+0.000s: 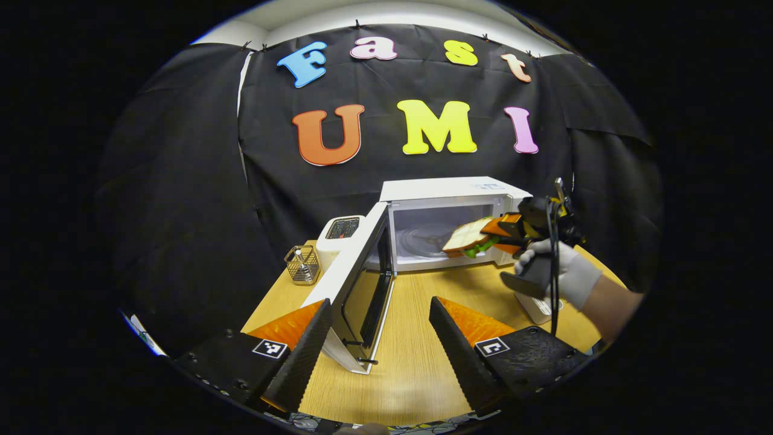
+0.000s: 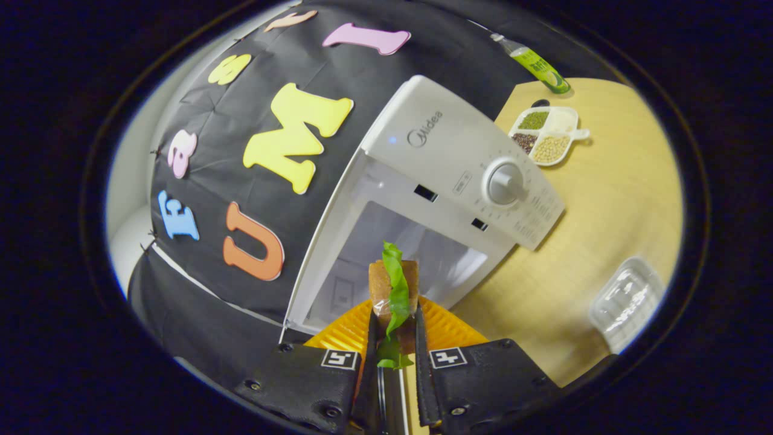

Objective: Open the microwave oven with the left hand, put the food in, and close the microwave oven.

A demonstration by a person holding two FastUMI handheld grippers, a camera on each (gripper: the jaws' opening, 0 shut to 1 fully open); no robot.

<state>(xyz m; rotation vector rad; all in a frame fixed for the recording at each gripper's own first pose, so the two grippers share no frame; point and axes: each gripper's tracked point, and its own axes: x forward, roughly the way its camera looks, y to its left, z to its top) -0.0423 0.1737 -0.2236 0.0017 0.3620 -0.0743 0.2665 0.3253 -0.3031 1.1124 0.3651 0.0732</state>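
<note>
White microwave [image 1: 450,190]; sandwich [image 1: 468,237] tan with green leaf; light wood-grain surface [image 1: 410,338]; white glove [image 1: 570,272]; silver wire basket [image 1: 302,264].

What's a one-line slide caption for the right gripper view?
Right gripper clamps a sandwich edge-on, aimed at the open microwave cavity on the wooden table.

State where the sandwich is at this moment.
In the left gripper view the sandwich is held by the right gripper at the mouth of the open microwave, above the table.
</note>
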